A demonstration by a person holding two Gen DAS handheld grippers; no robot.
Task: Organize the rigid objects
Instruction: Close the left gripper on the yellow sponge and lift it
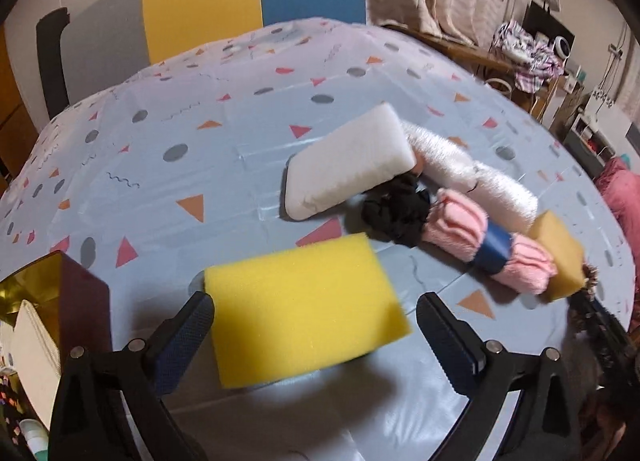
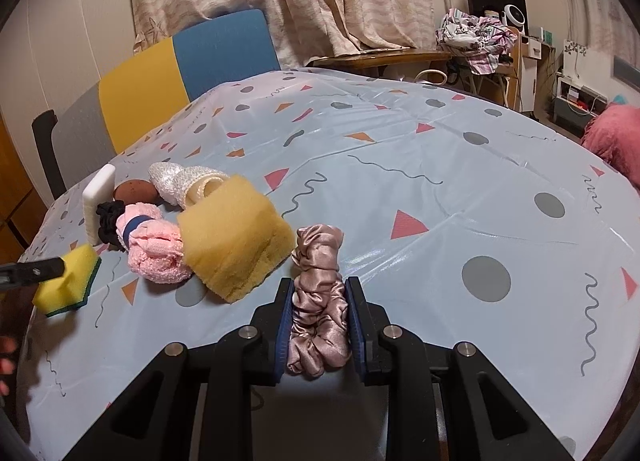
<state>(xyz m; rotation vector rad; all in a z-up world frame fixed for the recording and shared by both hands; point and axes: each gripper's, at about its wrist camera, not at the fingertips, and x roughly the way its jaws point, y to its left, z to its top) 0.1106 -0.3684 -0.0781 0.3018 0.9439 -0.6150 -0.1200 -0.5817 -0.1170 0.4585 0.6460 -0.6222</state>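
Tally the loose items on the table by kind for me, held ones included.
Sponges and foam blocks: 3: yellow sponge, tan sponge, white foam block
Scrunchies: 2: mauve satin scrunchie, black scrunchie
Fluffy rolls: 2: pink roll, white roll
Brown round thing: 1
Total: 8
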